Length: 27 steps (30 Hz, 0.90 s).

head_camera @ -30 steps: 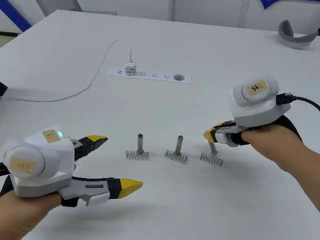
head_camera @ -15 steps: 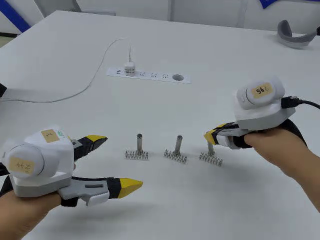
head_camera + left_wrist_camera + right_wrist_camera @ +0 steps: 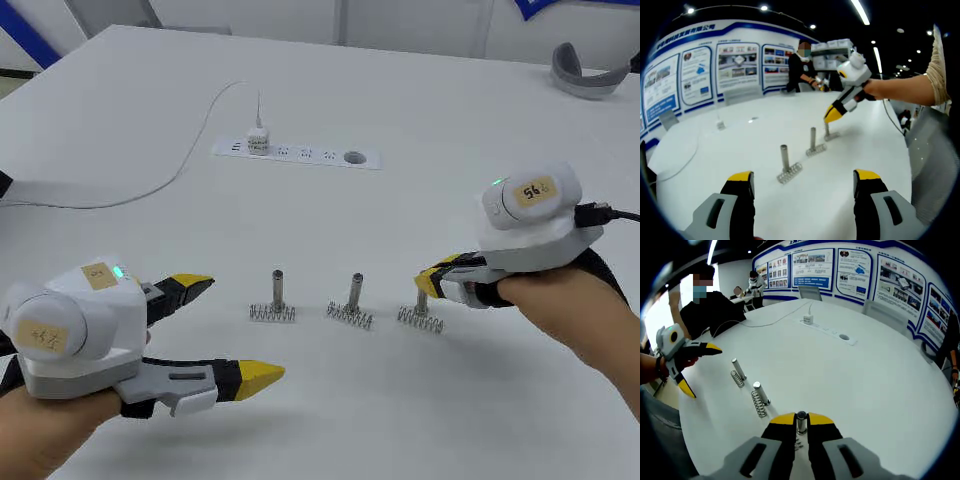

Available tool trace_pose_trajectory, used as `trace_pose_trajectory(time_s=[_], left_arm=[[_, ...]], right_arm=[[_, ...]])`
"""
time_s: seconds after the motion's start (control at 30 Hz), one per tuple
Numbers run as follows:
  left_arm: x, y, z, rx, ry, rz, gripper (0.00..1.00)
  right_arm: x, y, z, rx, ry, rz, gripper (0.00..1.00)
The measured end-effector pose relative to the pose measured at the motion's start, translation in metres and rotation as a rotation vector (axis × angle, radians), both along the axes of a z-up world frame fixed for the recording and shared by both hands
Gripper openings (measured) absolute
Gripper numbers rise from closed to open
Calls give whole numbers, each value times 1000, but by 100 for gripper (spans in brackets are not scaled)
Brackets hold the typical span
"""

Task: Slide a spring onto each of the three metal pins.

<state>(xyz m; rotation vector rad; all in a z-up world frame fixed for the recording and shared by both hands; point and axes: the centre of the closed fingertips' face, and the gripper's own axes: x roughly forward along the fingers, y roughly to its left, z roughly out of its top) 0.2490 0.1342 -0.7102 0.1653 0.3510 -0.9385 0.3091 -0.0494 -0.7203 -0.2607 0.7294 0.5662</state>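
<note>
Three metal pins stand in a row on the white table: left pin, middle pin, right pin. A spring lies flat at each pin's foot: left spring, middle spring, right spring. My right gripper is shut on the top of the right pin, its yellow tips on either side. My left gripper is open and holds nothing, a short way left of the left pin and pointing at the row. The right gripper also appears in the left gripper view.
A white power strip with a plugged adapter and a cable lies farther back. A grey curved band sits at the far right corner. People stand beyond the table in the gripper views.
The right gripper has sunk a little onto the right pin, covering more of it. The left gripper has stayed open in place. The head camera has shifted slightly.
</note>
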Motion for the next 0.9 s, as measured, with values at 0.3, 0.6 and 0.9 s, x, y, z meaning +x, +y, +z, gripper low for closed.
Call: trace_pose_trajectory(time_s=[0.3,0.6,0.9], left_arm=[[-1,-3,1,-3,0,-2,83],[-2,-4,0,-3,1,-5,83],[-1,-3,1,-5,0,-2,83]], right_arm=[[-4,-4,-1,-3,5,-4,9],[-7,-5,-2,-9,1,2,10],[-8,-5,1,0,-12,9,13]])
